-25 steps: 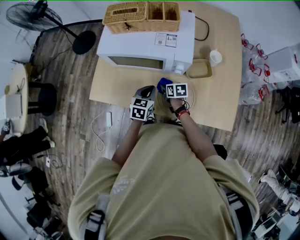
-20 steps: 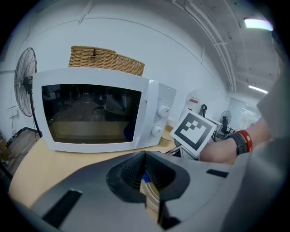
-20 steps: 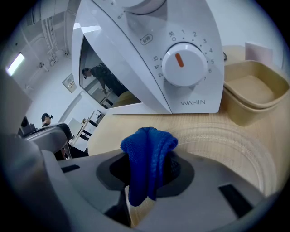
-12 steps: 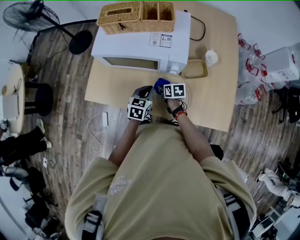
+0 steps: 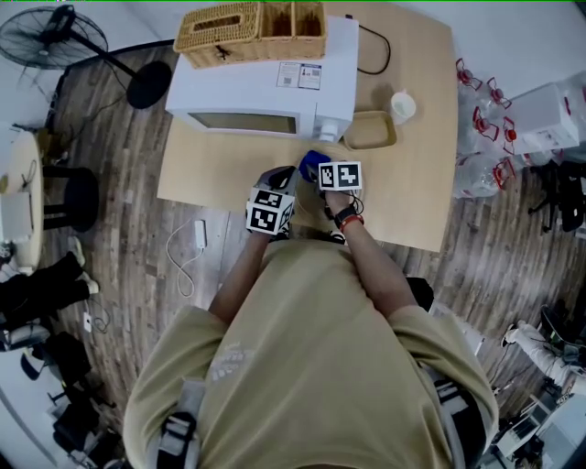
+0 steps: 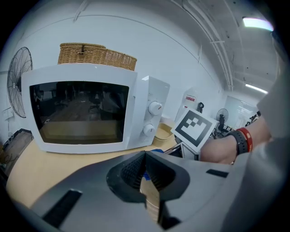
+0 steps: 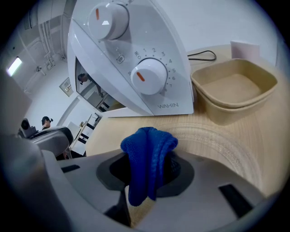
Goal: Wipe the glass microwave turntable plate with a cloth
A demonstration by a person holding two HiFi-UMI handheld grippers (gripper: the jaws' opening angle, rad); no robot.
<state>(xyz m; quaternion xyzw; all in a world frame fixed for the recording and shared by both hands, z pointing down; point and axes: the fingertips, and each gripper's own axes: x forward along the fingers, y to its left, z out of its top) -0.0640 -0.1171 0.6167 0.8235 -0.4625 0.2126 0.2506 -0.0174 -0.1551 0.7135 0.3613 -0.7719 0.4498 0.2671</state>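
Note:
The glass plate (image 5: 308,205) lies flat on the wooden table (image 5: 211,169) in front of the microwave (image 5: 261,82); its ridged clear surface (image 7: 217,140) shows in the right gripper view. My right gripper (image 5: 317,170) is shut on a folded blue cloth (image 7: 148,158), which hangs over the plate's far part. The cloth (image 5: 312,164) shows blue in the head view. My left gripper (image 6: 145,156) is shut at the plate's left rim, and a thin pale edge sits between its jaws. The right gripper's marker cube (image 6: 195,129) is just to its right.
A wicker basket (image 5: 261,27) sits on the microwave. A beige tray (image 7: 233,88) and a white cup (image 5: 401,107) stand to the microwave's right. A black cable (image 7: 201,55) runs behind. A fan (image 5: 55,37) and a stool (image 5: 78,192) stand on the floor at left.
The head view has drifted, so the table sits slightly further left and higher. Both grippers keep their places at the plate, the cloth still in the right one.

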